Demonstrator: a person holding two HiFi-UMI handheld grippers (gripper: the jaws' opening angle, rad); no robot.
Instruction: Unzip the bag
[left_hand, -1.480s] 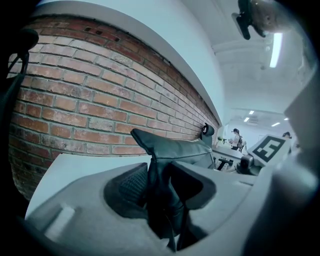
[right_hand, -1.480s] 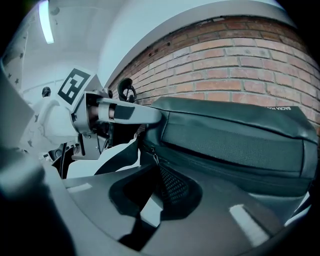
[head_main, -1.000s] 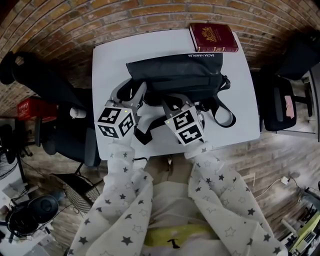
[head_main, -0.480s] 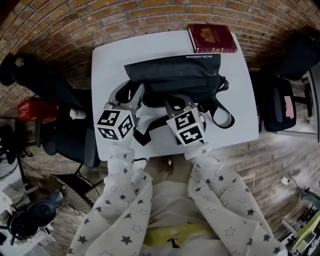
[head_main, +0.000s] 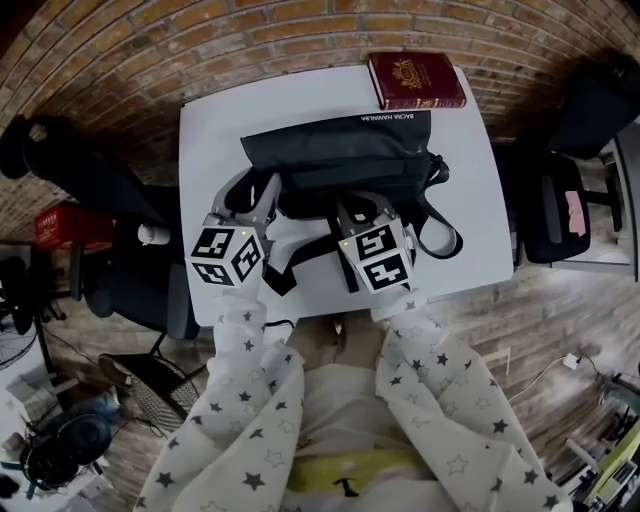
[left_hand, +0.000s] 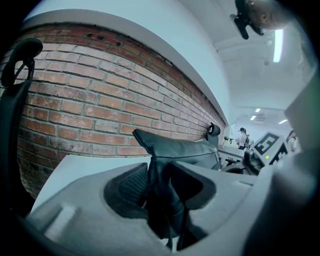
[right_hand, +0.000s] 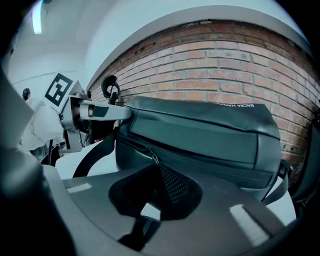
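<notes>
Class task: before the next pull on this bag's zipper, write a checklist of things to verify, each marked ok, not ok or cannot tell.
1. Left gripper clamped on the end fabric of the bag: ok.
2. Right gripper shut on the zipper pull: ok.
3. Bag resting on the table: ok.
4. Book lying off the zipper's line: ok.
5. How far the bag is already unzipped: cannot tell.
</notes>
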